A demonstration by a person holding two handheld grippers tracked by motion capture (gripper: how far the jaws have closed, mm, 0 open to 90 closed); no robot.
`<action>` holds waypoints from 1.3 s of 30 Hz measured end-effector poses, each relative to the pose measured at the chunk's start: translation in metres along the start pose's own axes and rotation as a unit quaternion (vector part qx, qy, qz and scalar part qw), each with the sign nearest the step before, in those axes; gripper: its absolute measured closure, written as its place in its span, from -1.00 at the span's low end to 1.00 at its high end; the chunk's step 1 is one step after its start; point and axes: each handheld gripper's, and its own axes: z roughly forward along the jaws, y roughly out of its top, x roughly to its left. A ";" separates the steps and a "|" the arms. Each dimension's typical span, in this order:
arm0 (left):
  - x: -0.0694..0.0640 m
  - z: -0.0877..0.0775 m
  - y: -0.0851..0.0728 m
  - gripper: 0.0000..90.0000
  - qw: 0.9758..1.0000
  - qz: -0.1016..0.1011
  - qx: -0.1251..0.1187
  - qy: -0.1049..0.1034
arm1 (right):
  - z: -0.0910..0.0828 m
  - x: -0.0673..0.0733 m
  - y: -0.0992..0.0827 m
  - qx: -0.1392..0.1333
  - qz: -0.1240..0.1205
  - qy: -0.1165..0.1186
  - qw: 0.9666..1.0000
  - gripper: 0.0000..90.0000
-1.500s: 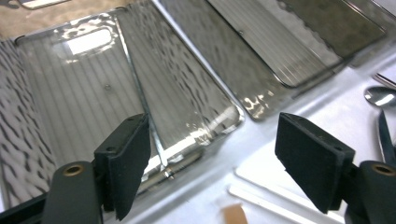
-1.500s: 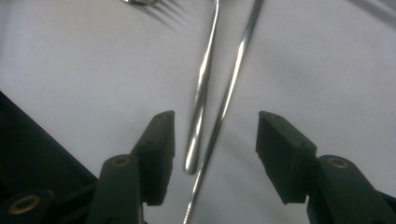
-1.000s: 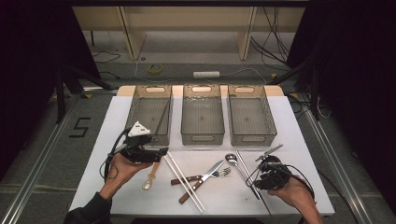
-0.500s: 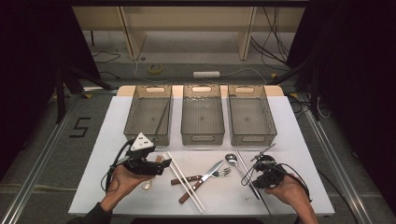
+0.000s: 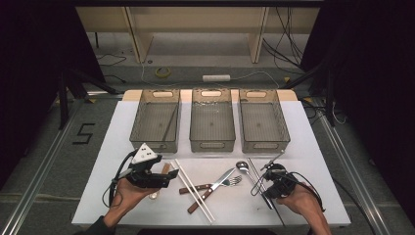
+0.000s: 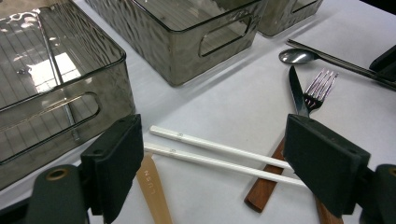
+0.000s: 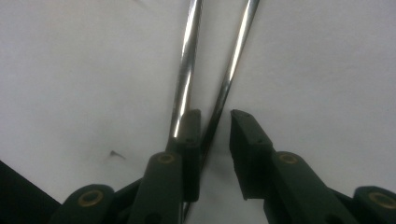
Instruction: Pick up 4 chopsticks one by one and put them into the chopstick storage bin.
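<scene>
Right tongs (image 7: 215, 126): your jaws, just closing, straddle one of two metal chopsticks (image 7: 233, 60); contact unclear. Left tongs (image 6: 215, 163): yours gape over white chopsticks (image 6: 215, 154) on the worktop (image 5: 313, 127). Nearby: wooden spatula (image 6: 154, 191), knife (image 6: 295, 88), fork (image 6: 318, 86), spoon (image 6: 299, 56), three bins (image 5: 212, 122).

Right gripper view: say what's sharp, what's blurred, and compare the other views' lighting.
Right gripper view: dim and soft, metal chopsticks streaked with glare. Left gripper view: crisp, bright reflection in the left bin. High view: table lit, surroundings black.
</scene>
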 end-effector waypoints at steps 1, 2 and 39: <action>0.000 0.000 0.000 -0.56 1.000 -0.001 0.000 0.000 | 0.000 0.000 0.000 0.001 0.000 -0.001 1.000 0.68; 0.000 0.000 -0.001 -0.56 1.000 -0.002 0.000 0.000 | 0.000 0.000 0.001 0.004 0.000 -0.003 1.000 0.70; -0.005 -0.001 -0.001 -0.55 1.000 0.006 0.001 -0.005 | -0.011 -0.021 -0.005 -0.028 0.027 0.004 0.999 0.93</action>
